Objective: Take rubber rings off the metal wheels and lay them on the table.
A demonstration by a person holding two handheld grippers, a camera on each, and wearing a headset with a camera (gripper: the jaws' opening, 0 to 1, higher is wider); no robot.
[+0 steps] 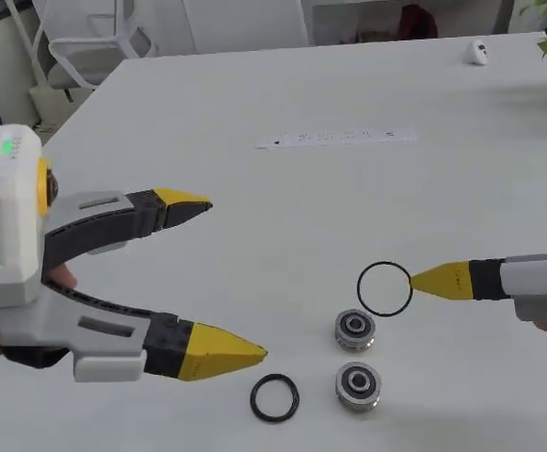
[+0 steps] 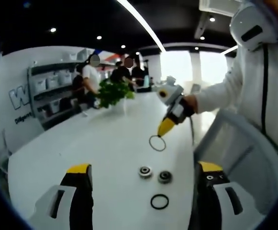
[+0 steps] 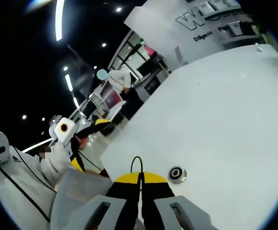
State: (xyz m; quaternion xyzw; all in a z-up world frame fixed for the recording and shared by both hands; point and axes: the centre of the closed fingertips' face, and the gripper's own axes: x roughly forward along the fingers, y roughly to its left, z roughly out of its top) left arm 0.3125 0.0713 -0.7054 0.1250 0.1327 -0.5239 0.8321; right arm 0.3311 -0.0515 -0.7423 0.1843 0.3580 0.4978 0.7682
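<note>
Two bare wheels (image 1: 355,328) near table's (image 1: 348,207) front edge; right gripper (image 1: 416,280) pinches held ring (image 1: 384,288); lower flat beside laid ring (image 1: 274,397), then release; left gripper (image 1: 235,278) gapes empty.

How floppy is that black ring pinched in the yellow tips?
Probably not very floppy: the rubber ring, pinched at one edge by the right gripper, shows a round outline. It looks thin, so likely very light. Lying flat like the other ring on the table, it seems unlikely to roll.
</note>
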